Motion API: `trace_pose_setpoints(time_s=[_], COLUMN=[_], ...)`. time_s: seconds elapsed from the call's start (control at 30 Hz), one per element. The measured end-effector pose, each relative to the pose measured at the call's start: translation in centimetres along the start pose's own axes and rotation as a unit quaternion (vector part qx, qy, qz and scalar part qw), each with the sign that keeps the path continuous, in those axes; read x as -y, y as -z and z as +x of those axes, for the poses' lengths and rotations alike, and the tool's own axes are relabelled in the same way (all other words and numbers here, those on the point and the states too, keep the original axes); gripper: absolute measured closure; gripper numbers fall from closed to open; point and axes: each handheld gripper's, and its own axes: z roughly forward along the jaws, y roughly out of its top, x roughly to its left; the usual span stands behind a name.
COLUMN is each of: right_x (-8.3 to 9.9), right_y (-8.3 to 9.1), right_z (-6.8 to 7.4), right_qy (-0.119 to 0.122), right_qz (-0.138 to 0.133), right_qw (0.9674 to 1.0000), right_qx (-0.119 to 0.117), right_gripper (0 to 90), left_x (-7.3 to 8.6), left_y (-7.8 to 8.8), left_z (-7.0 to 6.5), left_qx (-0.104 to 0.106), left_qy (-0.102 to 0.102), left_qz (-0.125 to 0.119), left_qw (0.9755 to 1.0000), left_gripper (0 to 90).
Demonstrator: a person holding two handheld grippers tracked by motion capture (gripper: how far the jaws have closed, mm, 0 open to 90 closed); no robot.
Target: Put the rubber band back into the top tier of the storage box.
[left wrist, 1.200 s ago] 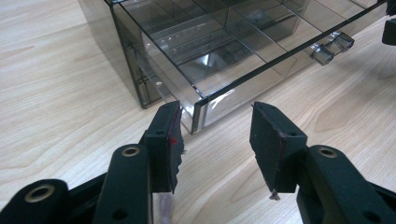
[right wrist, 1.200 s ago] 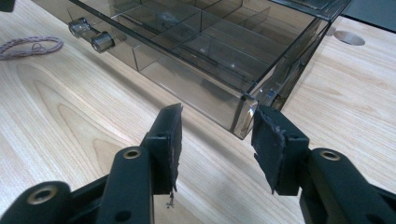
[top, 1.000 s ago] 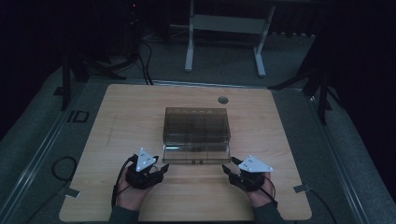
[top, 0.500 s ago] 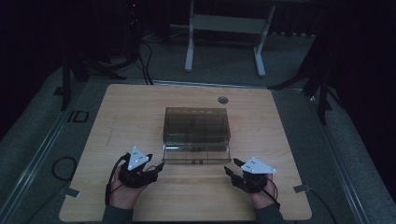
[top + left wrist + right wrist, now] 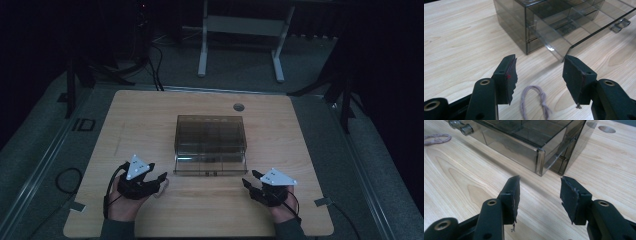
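A loop of pale cord (image 5: 535, 101) lies on the counter (image 5: 150, 115) near its front edge, flat between the spread, empty jaws of the left claw (image 5: 539, 77). The open drawer (image 5: 584, 27) of the smoked box is seen just beyond it. The right claw (image 5: 540, 197), also spread and empty, is held well apart toward the front right corner, so the left is much the nearer.

One smoky clear drawer box (image 5: 210, 135) is sitting ahead of and between two grippers, the left gripper (image 5: 161, 181) and the right gripper (image 5: 250, 181). One drawer (image 5: 210, 164) is standing pulled out, showing two small knobs (image 5: 461, 126). One loop of pale string (image 5: 534, 100) is lying under the left gripper, on one desk (image 5: 300, 150).
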Motion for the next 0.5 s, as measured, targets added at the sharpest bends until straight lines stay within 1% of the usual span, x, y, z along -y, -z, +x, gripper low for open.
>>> trace_pose_setpoints(time_s=[0.23,0.37,0.43,0.5], right_x=[0.2,0.4,0.5,0.6], right_y=[-0.2,-0.3,-0.5,-0.6], right_z=[-0.3,-0.5,-0.5,-0.6], right_qy=[-0.002,-0.005,-0.004,-0.003], right_qz=[0.004,0.008,0.011,0.015], right_qw=[1.0,1.0,0.9999,0.9999], right_qx=[0.0,-0.001,-0.002,-0.002], right_gripper=[50.0,50.0,50.0,49.9], left_x=[0.2,0.2,0.2,0.2], left_y=[0.4,0.4,0.3,0.1], left_z=[0.7,1.1,1.3,1.4], left_qx=[-0.003,-0.002,0.005,0.004], left_qy=[0.001,0.004,0.005,0.002], left_qz=[0.002,0.011,0.017,0.027], left_qw=[1.0,0.9999,0.9998,0.9996], left_gripper=[44.7,44.9,44.9,44.9])
